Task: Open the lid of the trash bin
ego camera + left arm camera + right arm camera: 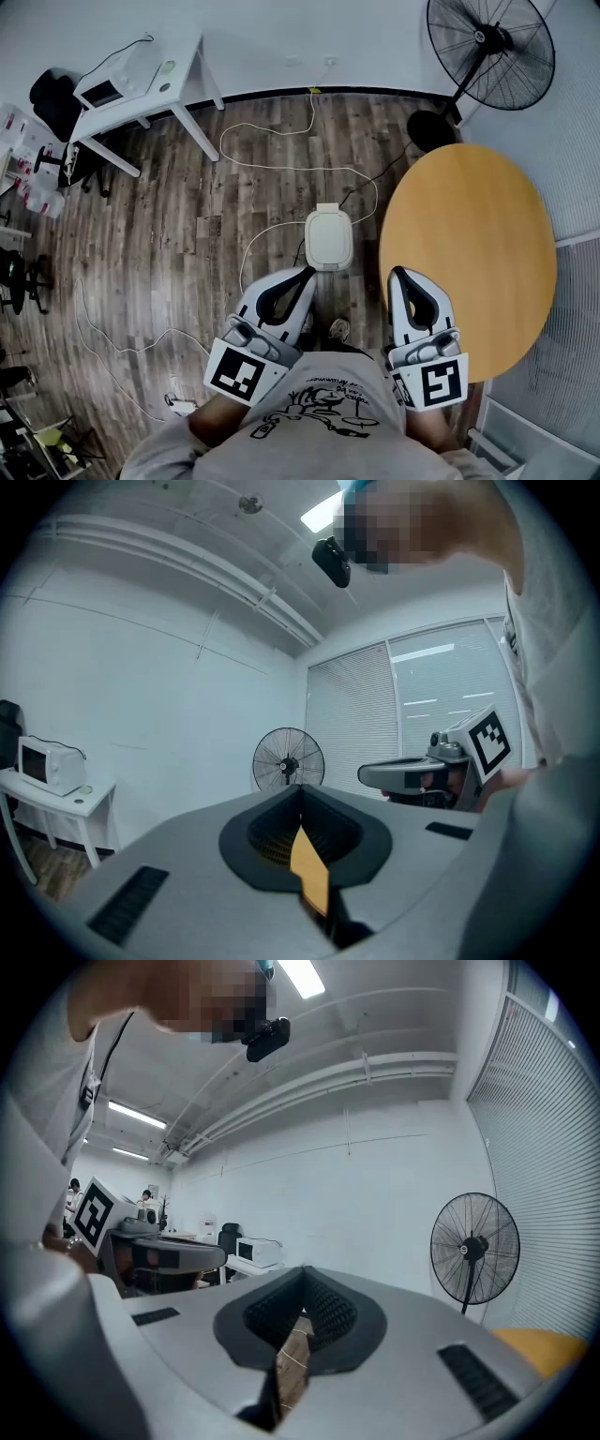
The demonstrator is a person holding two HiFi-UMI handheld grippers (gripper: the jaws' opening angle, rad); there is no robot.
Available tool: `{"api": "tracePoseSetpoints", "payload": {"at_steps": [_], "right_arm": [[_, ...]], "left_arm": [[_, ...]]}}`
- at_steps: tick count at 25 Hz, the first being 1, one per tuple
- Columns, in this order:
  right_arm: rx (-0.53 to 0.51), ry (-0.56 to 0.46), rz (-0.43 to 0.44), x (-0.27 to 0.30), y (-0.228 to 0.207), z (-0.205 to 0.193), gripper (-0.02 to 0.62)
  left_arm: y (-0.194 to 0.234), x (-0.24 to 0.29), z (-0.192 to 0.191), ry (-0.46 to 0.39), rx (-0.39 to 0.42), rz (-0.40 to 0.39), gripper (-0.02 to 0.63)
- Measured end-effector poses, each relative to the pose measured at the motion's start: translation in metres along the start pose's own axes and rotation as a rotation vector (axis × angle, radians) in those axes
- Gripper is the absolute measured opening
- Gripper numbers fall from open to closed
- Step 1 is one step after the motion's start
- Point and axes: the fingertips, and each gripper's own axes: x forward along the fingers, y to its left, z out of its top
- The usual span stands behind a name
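From the head view: white trash bin (pixel 329 237) on the wooden floor (pixel 187 234), lid down, just ahead of the person's feet and just left of the round orange table (pixel 469 253). Left gripper (pixel 308 272) low in the picture, tips pointing at the bin's near edge, close to it yet apart. Right gripper (pixel 396 272) alongside, tips over the table's left rim. White cable (pixel 281 169) looping across the floor behind the bin. Black fan (pixel 489 52) at the top right; white desk (pixel 178 80) with a microwave (pixel 105 91) at the top left.

From the left gripper view: jaws clenched tip to tip, gripping nothing – only a sliver of orange tabletop seen through the slot behind the tips. Fan straight ahead against the wall, window blinds (pixel 347 705) beside it, right gripper off to the right.

From the right gripper view: jaws likewise pressed together and empty – wooden floor seen through the slot. Fan to the right, microwave and left gripper to the left.
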Motion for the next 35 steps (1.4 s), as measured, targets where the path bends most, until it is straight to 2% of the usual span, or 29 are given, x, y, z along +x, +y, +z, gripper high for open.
{"api": "tracePoseSetpoints", "payload": {"at_steps": [8,17,25,35], "right_arm": [[-0.012,0.052,0.018,0.009,-0.004,-0.025,0.006],[0.008,0.136,0.046,0.024,0.007,-0.076,0.008],[0.067,0.183,0.035,0.041,0.011,-0.13,0.025],[0.091,0.272,0.035,0.059,0.014,-0.202,0.043]], "left_arm": [[0.01,0.01,-0.027,0.064,-0.013,-0.005,0.015],[0.023,0.018,-0.07,0.112,-0.033,-0.018,0.015],[0.033,0.031,-0.127,0.164,-0.043,-0.046,0.015],[0.049,0.05,-0.198,0.219,-0.09,-0.055,0.015]]}}
